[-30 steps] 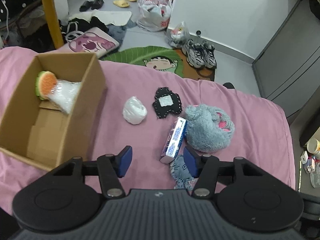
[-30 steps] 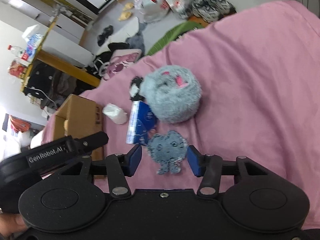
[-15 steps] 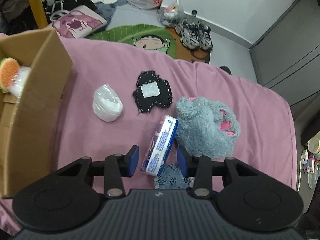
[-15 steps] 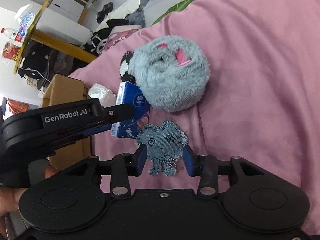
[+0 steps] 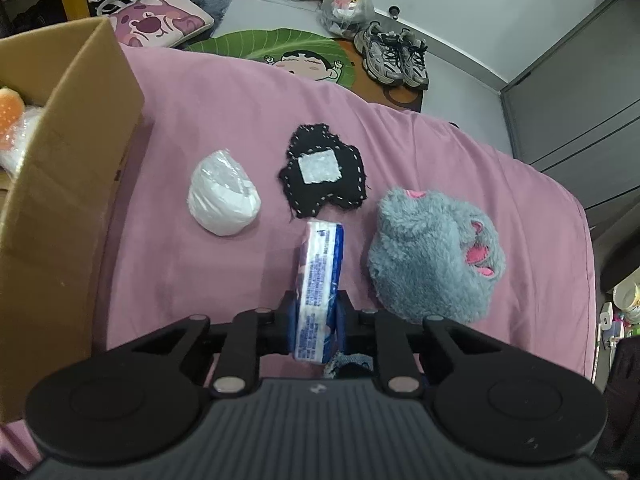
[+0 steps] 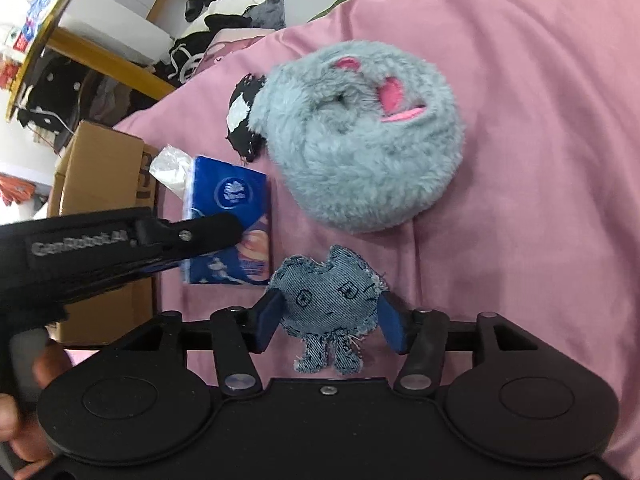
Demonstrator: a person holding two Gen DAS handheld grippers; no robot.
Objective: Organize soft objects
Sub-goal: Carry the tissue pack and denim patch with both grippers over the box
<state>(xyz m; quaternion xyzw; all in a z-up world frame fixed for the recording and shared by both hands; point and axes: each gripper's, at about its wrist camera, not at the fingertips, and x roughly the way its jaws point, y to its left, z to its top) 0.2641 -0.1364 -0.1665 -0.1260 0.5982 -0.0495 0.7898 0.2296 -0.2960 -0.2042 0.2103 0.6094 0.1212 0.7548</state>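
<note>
A: Bed sheet (image 5: pixel 224 92) is matt pink cloth, lightly creased. Box (image 5: pixel 68 184) is plain brown cardboard, matt.
B: Tissue pack (image 5: pixel 318 280) has a glossy plastic wrap. Grey toy (image 6: pixel 360 132) is shaggy plush.
A: Denim patch (image 6: pixel 332 300) is woven with frayed edges. White bundle (image 5: pixel 222 196) sits in crinkled clear film. Black patch (image 5: pixel 324 170) looks felt-like, with white stitching.

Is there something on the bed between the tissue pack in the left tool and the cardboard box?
Nothing visible blocks it. The tissue pack sits clamped in the left tool; only bare pink sheet lies toward the cardboard box. The white wrapped bundle lies farther back, off that line.
</note>
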